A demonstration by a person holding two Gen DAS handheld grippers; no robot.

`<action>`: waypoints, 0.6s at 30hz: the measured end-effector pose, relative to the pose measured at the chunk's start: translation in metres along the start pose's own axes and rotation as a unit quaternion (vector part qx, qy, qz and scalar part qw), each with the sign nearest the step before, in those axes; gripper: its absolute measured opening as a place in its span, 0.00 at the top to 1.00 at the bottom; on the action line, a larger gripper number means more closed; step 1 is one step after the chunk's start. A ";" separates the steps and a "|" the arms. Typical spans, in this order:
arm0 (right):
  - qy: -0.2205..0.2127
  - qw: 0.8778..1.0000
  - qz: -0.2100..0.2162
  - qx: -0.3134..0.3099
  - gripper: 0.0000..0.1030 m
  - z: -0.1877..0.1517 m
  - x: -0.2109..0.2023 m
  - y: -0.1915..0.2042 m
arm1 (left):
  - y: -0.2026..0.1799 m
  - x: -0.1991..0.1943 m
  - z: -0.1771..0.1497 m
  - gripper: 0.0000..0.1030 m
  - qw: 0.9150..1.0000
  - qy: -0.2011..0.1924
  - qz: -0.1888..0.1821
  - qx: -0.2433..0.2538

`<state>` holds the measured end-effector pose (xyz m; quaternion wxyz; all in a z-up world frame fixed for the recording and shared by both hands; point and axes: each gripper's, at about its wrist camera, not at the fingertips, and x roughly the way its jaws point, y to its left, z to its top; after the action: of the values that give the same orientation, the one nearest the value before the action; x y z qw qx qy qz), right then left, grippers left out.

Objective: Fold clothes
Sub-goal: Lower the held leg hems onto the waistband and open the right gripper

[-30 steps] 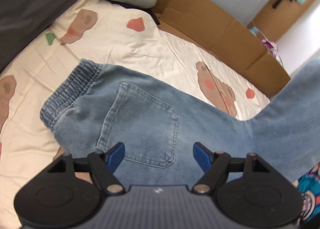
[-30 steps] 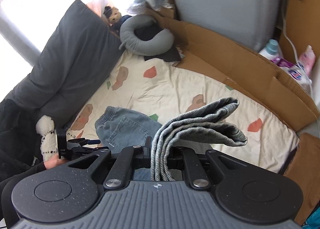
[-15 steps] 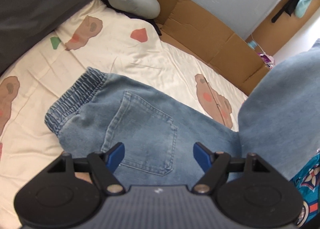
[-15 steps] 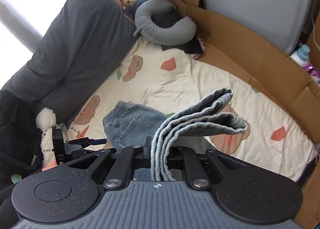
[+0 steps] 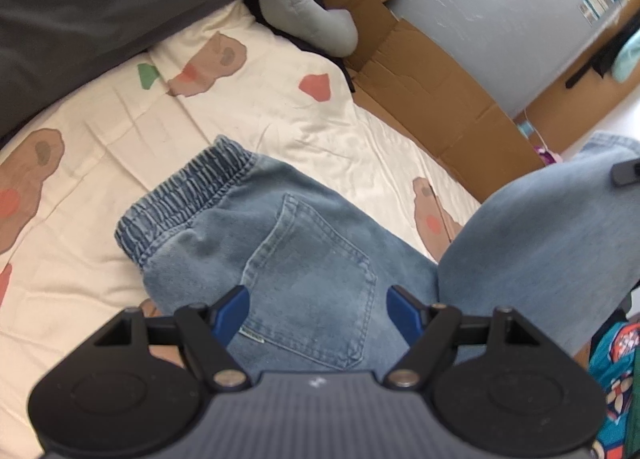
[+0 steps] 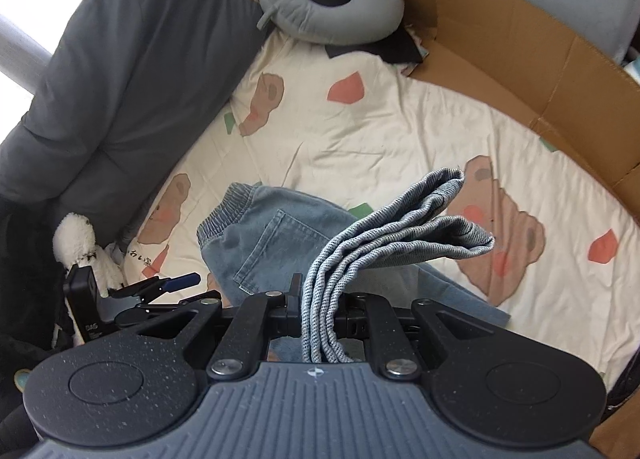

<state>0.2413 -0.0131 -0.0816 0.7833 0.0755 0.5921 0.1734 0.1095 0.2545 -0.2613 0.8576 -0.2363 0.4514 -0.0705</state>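
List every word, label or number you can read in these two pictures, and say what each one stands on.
"DAS", roughly: white letters on the left gripper body, small and uncertain.
Dark characters printed on the bedsheet near the white plush toy: too small to read.
Label on the grey panel: blurred.
Tag on the jeans pocket: unreadable.

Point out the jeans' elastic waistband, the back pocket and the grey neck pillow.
elastic waistband (image 5: 182,199): left wrist view, on the gathered denim band.
back pocket (image 5: 310,283): left wrist view, on the middle of the stitched patch.
grey neck pillow (image 6: 332,17): right wrist view, on the curved lower part of the cushion.
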 end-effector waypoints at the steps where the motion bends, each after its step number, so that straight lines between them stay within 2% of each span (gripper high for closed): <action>1: 0.001 1.000 0.000 0.001 0.91 0.002 0.006 0.003 | 0.002 0.000 0.000 0.25 1.000 -0.004 0.000 -0.004; 8: 0.021 1.000 0.008 -0.003 0.91 0.022 0.052 0.026 | 0.014 0.002 0.001 0.24 0.999 -0.034 -0.003 -0.037; 18: 0.078 0.997 0.016 -0.021 0.90 0.043 0.144 0.063 | 0.039 0.017 0.000 0.24 0.995 -0.065 -0.006 -0.070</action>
<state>0.3056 0.1013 -0.1787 0.7336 0.0544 0.6461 0.2037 0.1154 0.2826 -0.2920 0.8660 -0.3027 0.3969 -0.0281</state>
